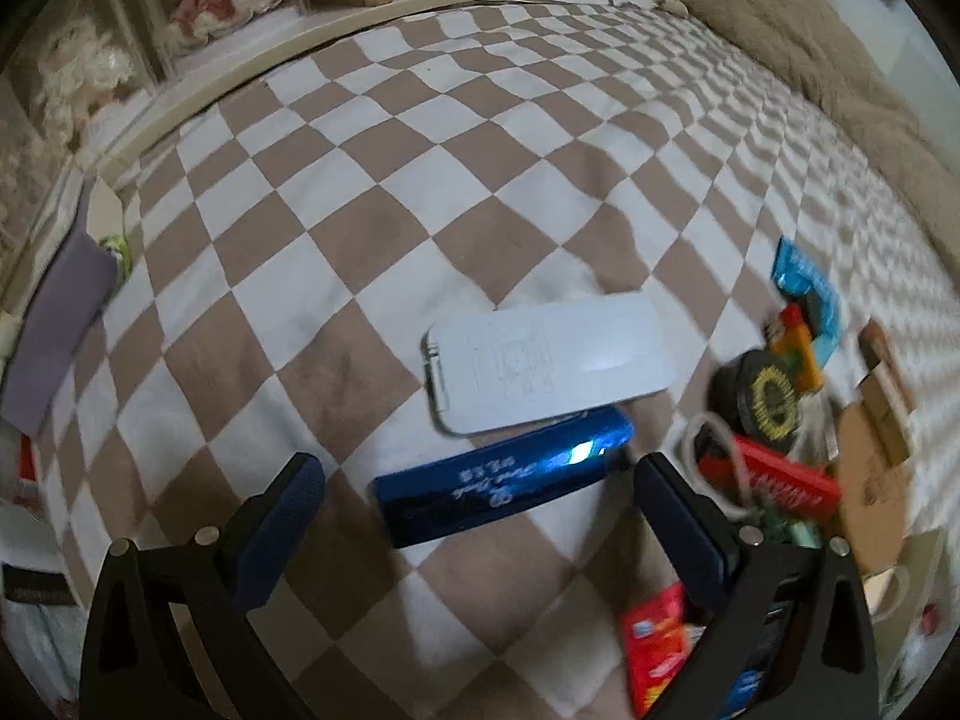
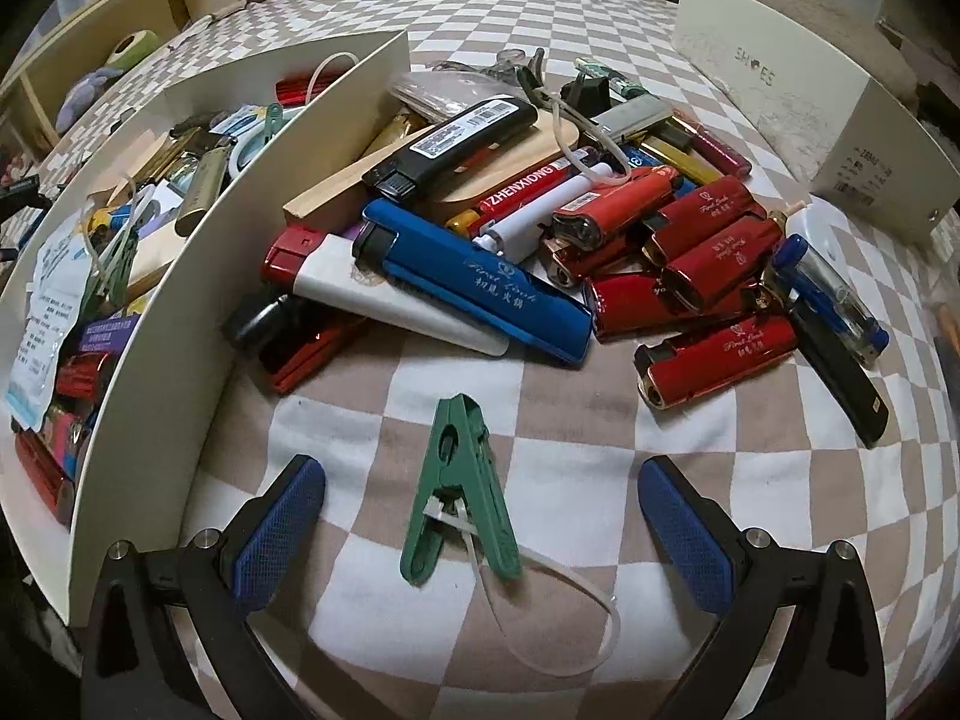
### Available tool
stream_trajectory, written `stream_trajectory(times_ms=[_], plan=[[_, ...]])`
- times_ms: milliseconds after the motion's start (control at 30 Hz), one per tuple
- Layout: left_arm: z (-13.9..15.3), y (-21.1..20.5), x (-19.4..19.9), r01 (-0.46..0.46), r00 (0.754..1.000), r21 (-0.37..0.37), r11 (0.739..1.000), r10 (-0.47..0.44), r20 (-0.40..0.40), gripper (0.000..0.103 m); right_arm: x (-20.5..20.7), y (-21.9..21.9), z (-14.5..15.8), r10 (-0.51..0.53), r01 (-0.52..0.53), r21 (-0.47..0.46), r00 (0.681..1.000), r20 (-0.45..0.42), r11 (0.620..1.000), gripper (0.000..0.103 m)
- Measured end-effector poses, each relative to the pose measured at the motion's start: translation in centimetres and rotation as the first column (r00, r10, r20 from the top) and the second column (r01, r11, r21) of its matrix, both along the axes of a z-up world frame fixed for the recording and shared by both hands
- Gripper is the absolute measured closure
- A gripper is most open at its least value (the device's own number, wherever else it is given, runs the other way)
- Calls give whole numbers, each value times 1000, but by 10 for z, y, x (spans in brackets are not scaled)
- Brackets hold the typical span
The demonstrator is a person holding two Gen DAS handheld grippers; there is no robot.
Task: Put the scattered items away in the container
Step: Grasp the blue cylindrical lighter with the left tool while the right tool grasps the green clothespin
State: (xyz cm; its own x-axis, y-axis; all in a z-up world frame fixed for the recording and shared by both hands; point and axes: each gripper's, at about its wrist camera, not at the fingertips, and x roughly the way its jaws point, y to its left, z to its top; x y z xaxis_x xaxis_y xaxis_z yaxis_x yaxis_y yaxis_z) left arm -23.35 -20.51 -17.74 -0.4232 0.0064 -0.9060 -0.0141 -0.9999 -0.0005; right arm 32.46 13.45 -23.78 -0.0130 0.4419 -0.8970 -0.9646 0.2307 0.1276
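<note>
A green clothes peg [image 2: 459,495] with a white cord [image 2: 558,612] tied through it lies on the checked bedcover [image 2: 600,432], between the spread blue-padded fingers of the right gripper [image 2: 480,516], which hold nothing. Beyond it a heap of scattered lighters rests on the cover: a long blue lighter [image 2: 480,282] lying across a white one [image 2: 396,300], a black lighter [image 2: 456,144] on top of a wooden piece [image 2: 516,168], and a cluster of red lighters [image 2: 708,252] to the right. Just left of the heap stands the cream cardboard container [image 2: 198,312], already partly filled with lighters, pegs and printed packets. A white shoe box [image 2: 798,90] sits farther back on the right.

In the left wrist view the left gripper [image 1: 480,516] is also wide apart and empty, hovering over a glossy blue lighter [image 1: 504,477] that touches a white flat case [image 1: 549,369]. To its right lies a blurred pile: a black round tin [image 1: 759,399], a red lighter [image 1: 774,477] and a blue packet [image 1: 807,285]
</note>
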Motion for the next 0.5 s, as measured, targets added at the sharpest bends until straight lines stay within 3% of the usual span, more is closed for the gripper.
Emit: stream_trajectory(times_ms=[167,433,500], plan=[[4,2,3,-2,1000,93,996,0,21,0,9,7,-1,8,-10,-58,999,-31,998,0],[5,5,2,-37,999,109,993,35,26,0,6,0,2,40,-39,-58,999,20,998,0],[4,2,1,-60,998,127,990,55,39,0,5,-2,4,55,-54,-45,998,17,998,9]])
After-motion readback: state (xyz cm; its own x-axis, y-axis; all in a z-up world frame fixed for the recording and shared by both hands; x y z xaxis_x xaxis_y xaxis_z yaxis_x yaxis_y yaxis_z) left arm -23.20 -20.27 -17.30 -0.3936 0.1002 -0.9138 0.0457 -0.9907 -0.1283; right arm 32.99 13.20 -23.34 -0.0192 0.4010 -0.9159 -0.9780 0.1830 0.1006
